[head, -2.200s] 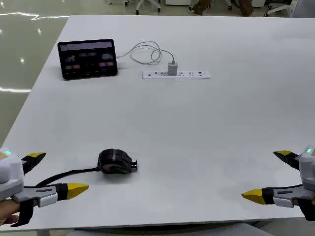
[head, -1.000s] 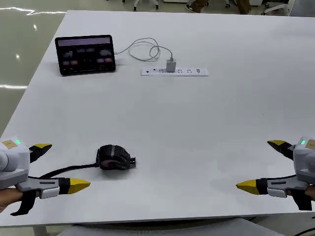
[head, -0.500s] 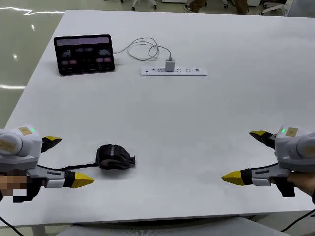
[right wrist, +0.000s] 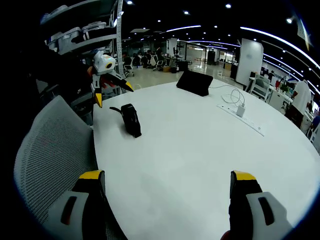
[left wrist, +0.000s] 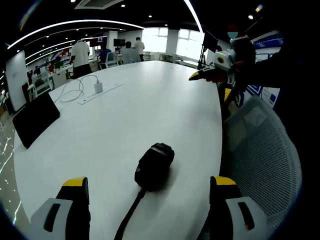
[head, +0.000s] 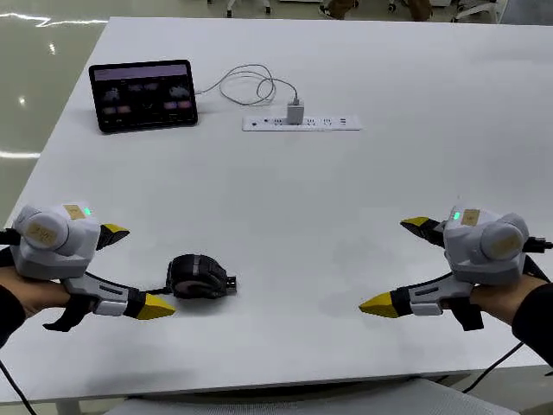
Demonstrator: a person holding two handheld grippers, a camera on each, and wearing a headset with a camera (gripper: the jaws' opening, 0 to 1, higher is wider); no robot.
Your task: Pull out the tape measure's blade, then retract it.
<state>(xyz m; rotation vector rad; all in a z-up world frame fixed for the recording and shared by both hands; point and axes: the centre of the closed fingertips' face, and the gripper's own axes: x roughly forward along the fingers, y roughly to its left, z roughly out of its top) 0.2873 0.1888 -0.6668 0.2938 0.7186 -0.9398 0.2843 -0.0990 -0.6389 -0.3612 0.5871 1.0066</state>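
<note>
my left hand-held gripper point(head: 137, 268) is now just beside the tape measure point(head: 200, 277), the right hand-held gripper point(head: 394, 264) closer in; both wide, blade not yet out.

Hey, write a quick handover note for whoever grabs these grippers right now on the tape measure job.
Left gripper: open, empty, aimed at the tape measure, close but not touching.
Right gripper: open, empty, well to the tape measure's right above the table.
Tape measure: lying near the table's front edge, blade in, strap trailing toward the left gripper.
Done: nothing yet.
Left: hold the case, pull the blade out, retract it.
</note>
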